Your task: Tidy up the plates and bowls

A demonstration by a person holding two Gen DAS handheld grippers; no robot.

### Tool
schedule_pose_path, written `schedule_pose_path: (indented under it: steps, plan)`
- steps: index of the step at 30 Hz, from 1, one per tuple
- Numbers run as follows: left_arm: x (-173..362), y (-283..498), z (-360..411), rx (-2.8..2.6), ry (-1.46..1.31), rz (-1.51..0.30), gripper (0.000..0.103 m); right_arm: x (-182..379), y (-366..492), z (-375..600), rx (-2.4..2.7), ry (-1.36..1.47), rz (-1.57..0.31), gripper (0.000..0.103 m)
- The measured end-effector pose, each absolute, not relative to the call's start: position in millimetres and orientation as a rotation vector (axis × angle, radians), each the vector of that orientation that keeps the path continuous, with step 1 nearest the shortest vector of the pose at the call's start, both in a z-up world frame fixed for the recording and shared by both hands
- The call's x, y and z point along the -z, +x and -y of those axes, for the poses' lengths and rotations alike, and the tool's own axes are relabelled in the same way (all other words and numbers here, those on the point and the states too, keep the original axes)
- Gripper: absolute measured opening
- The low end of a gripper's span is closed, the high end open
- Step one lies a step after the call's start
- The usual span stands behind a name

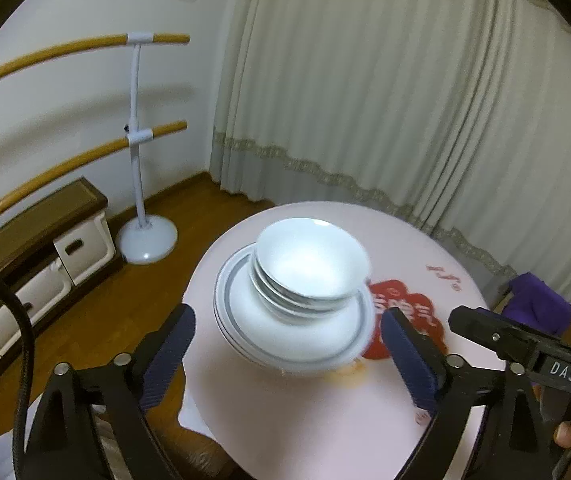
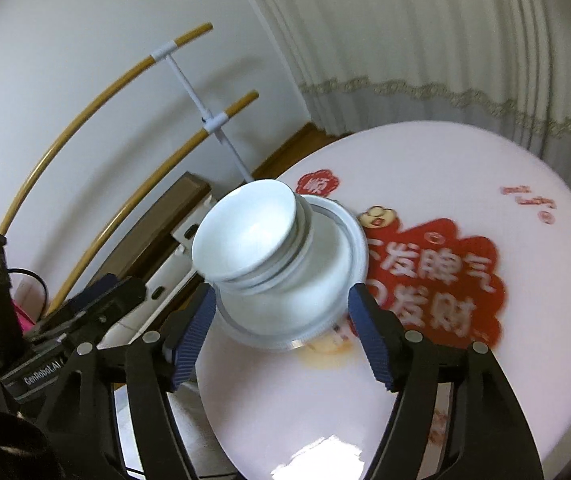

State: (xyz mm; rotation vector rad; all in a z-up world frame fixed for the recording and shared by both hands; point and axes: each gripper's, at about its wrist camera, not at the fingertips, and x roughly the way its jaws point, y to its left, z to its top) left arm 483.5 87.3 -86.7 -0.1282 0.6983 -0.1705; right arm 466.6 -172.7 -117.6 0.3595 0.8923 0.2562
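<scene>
Left wrist view: stacked bowls (image 1: 311, 264) on plates (image 1: 285, 328) lie beyond the wide-open, empty left tongs (image 1: 287, 344).

Round table under a glossy pink cloth (image 1: 325, 420) with red print; stacked white plates (image 1: 277, 320) near its left edge.

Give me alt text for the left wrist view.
A stack of white bowls sits on stacked grey-rimmed plates on a round pink table. The left tongs stand open in front, empty; a white curtain hangs behind.
</scene>
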Motion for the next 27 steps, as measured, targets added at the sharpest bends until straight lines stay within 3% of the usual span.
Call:
schedule_pose_path:
  steps: [7, 11, 17, 27]
  plan:
    - [80.7, 360.7, -66.1, 0.204, -0.110, -0.571, 0.099, 98.0, 376.4, 183.0, -0.174, 0.290, -0.776, 0.082]
    - [80.4, 288.1, -65.8, 0.176, -0.095, -0.468, 0.102, 88.9, 326.5, 186.7, -0.136, 0.272, -0.697, 0.094]
    - [89.0, 191.9, -45.3, 0.158, -0.031, -0.365, 0.102, 78.2, 251.5, 197.3, -0.079, 0.273, -0.590, 0.103]
    - [101.2, 104.9, -17.3, 0.168, -0.011, -0.270, 0.102, 61.5, 175.2, 201.6, -0.032, 0.260, -0.475, 0.103]
